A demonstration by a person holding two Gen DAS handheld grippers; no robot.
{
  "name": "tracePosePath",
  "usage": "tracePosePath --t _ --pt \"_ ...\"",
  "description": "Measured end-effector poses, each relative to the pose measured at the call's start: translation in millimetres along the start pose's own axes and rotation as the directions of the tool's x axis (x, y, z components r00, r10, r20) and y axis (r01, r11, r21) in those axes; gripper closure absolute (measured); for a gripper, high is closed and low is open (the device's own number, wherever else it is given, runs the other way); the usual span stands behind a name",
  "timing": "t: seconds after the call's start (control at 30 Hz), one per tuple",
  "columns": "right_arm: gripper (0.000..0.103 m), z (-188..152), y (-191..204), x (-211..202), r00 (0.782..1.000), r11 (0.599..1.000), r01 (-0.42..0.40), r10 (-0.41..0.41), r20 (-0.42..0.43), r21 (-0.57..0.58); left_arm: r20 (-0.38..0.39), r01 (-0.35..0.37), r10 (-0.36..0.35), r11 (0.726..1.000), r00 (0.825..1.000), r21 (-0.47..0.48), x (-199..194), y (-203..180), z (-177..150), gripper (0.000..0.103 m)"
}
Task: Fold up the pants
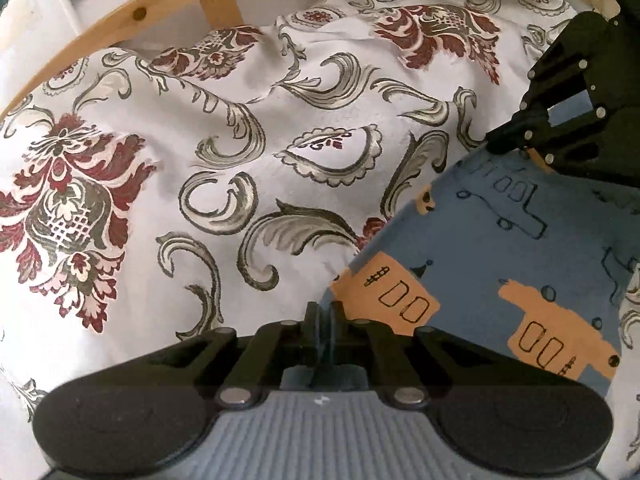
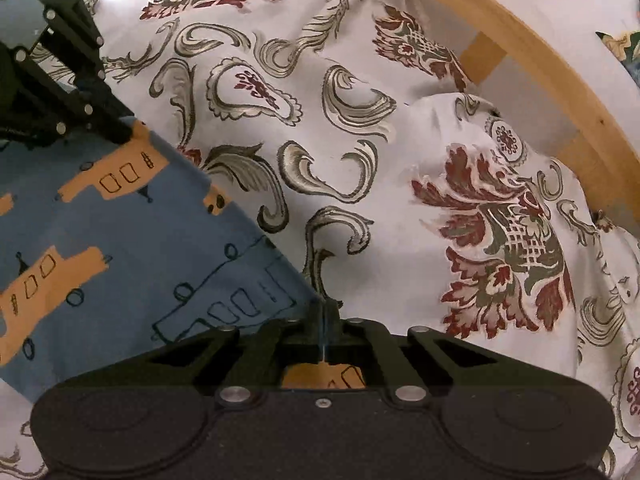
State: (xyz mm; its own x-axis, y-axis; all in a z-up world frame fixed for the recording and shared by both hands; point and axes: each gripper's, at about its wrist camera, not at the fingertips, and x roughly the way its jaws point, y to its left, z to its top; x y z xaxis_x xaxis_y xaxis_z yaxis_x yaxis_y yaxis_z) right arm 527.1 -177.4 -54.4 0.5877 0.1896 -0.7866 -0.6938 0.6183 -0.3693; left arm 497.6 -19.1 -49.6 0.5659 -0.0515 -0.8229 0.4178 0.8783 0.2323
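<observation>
Blue pants (image 1: 500, 248) printed with orange trucks lie on a floral bedspread (image 1: 240, 140). My left gripper (image 1: 322, 312) is shut on one corner of the pants at the bottom of the left wrist view. The right gripper (image 1: 496, 144) shows at that view's right edge, pinching the far corner. In the right wrist view the pants (image 2: 120, 232) spread to the left, and my right gripper (image 2: 325, 312) is shut on their near corner. The left gripper (image 2: 120, 132) appears at upper left, clamped on the other corner.
A curved wooden bed rail (image 1: 132, 12) runs behind the bedspread, seen again as the rail (image 2: 540, 60) at upper right. The white-and-maroon bedspread (image 2: 360, 160) is wrinkled, with a raised fold (image 2: 500, 168) near the rail.
</observation>
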Motion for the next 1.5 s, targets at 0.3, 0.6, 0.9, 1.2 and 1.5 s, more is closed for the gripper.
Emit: tracePosePath --t 0.3,0.6,0.9,1.2,1.5 --pt "0.016 1 -11 -49 0.972 0.977 -0.188 0.171 0.162 0.095 0.065 0.054 -0.053 0.998 0.996 -0.014 -67 69 -46 0.021" --pt "0.002 70 44 -27 0.873 0.896 -0.443 0.44 0.212 -0.037 -0.05 0.172 -0.177 0.98 0.983 -0.097 -109 143 -104 0.013" --pt "0.008 129 57 4 0.849 0.867 -0.481 0.498 0.175 -0.132 -0.23 0.042 -0.008 0.989 0.973 0.144 -88 107 -92 0.062" --pt "0.04 121 46 25 0.866 0.866 -0.481 0.493 0.081 -0.135 -0.273 0.029 0.015 0.987 0.962 0.16 -83 94 -98 0.098" --pt "0.056 124 57 29 0.886 0.881 -0.444 0.458 0.065 -0.16 -0.187 -0.101 0.125 0.986 0.974 0.136 -95 90 -102 0.102"
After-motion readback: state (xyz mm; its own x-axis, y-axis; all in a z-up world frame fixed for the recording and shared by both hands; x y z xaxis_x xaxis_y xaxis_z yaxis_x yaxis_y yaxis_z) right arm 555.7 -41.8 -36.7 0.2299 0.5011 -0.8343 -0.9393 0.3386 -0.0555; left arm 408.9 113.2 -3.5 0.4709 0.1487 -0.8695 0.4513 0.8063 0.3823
